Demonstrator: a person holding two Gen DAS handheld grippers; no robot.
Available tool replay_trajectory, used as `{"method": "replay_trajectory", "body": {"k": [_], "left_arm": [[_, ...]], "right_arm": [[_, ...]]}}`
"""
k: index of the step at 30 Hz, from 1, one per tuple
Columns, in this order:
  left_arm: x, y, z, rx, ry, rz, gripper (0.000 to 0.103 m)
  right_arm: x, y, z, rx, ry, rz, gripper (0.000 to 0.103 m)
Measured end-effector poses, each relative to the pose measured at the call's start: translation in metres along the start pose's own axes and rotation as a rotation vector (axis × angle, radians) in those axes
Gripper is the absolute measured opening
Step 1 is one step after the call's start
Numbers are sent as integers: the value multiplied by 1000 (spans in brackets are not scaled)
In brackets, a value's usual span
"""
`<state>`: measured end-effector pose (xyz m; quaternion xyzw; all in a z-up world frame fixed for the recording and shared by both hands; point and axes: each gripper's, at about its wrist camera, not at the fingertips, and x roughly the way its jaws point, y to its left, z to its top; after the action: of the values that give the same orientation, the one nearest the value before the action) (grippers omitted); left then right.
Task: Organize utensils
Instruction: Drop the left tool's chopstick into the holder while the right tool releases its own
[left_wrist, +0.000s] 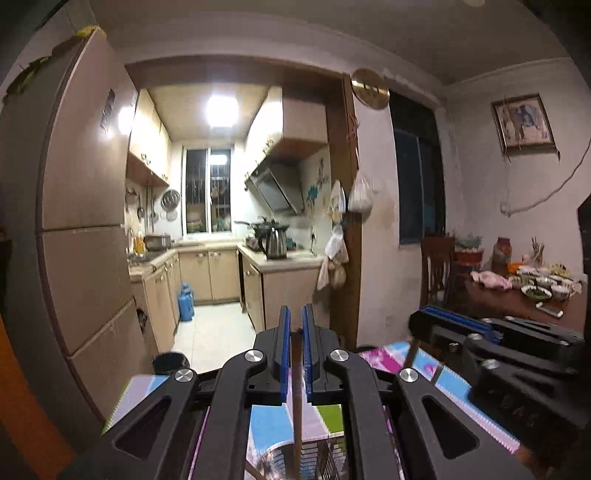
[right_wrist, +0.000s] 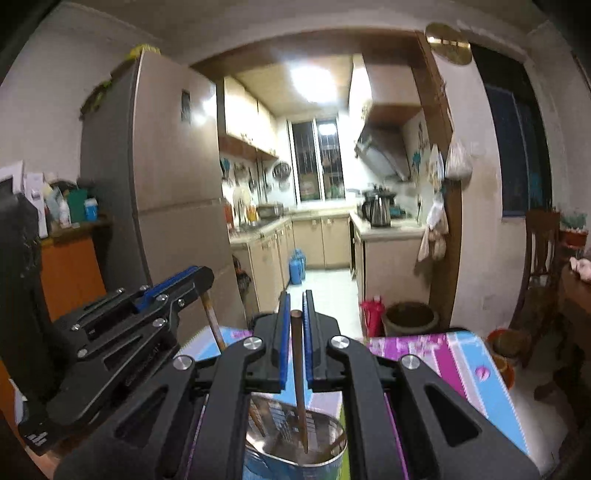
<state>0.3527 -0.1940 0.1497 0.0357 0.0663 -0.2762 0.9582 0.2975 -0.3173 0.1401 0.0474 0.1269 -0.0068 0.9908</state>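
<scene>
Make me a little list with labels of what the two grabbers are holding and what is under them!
left gripper: shut on a brown chopstick
right gripper: shut on another brown chopstick, held upright between the blue fingers
below: a shiny metal holder, the right chopstick's lower end inside it
already in the holder: more brown sticks
underneath: a colourful patterned tablecloth
background: a kitchen with a kettle

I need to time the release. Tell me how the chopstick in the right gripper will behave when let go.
The chopstick looks thin, stiff and light. Its tip is already inside the metal holder, so it should probably drop in and lean on the rim.
</scene>
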Motion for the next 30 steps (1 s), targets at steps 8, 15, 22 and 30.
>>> {"method": "replay_trajectory", "body": {"k": [8,15,22,30], "left_arm": [[-4,7,-34,11,32,25,8],[-43,14,-20,-2,-8,47,9],[-125,14,-1,5,-71,80,16],[-249,15,-19,78,-49,121,32]], "right_arm": [[1,6,-17,-14,45,11,7],[-35,4,-2,-24,1,0,7],[-106,-13,6,-25,-44,-9,7],[-225,-47,-34,-60,-23,-25,24]]}}
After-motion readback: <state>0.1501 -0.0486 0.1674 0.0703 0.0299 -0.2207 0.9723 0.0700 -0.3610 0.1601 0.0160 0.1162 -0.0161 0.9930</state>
